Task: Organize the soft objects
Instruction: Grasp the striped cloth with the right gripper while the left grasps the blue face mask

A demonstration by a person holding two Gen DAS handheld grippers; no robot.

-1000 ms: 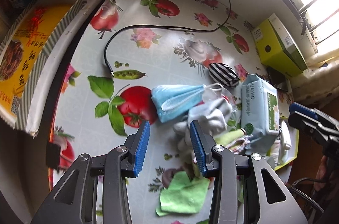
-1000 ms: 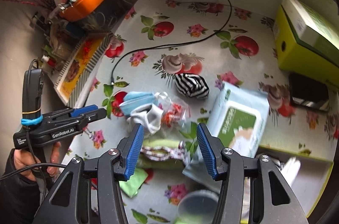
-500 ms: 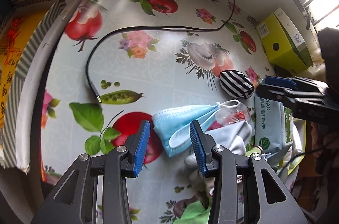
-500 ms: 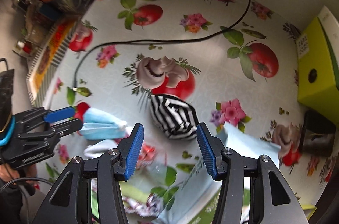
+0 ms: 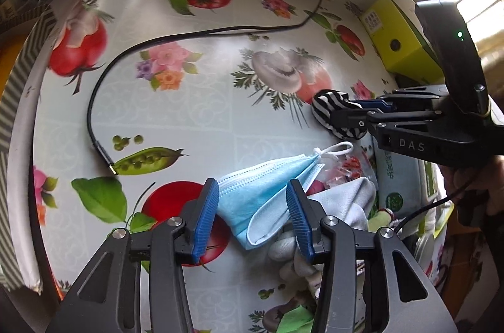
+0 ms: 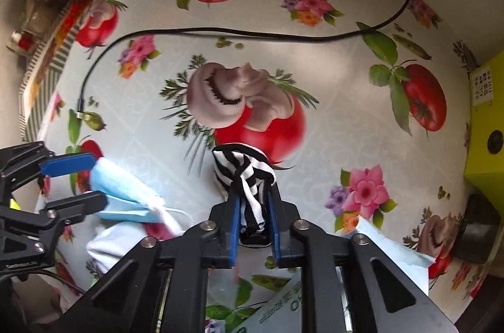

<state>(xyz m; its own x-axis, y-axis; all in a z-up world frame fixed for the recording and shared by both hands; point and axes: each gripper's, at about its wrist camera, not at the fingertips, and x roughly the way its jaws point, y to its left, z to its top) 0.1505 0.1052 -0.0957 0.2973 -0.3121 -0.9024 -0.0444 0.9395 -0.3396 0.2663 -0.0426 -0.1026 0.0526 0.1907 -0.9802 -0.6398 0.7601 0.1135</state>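
Right wrist view: the striped sock (image 6: 242,172) is pinched between the nearly closed right gripper (image 6: 252,226). The blue mask (image 5: 264,197), light and limp, lies between the wide-open left gripper (image 5: 252,219); its folded body is judged the best hold.

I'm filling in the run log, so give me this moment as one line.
right gripper: shut on striped sock | left gripper: open, straddling blue face mask | both items on table

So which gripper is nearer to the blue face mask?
Left. The left gripper has the face mask between its open fingers; the right gripper is off to the side, shut on the striped sock.
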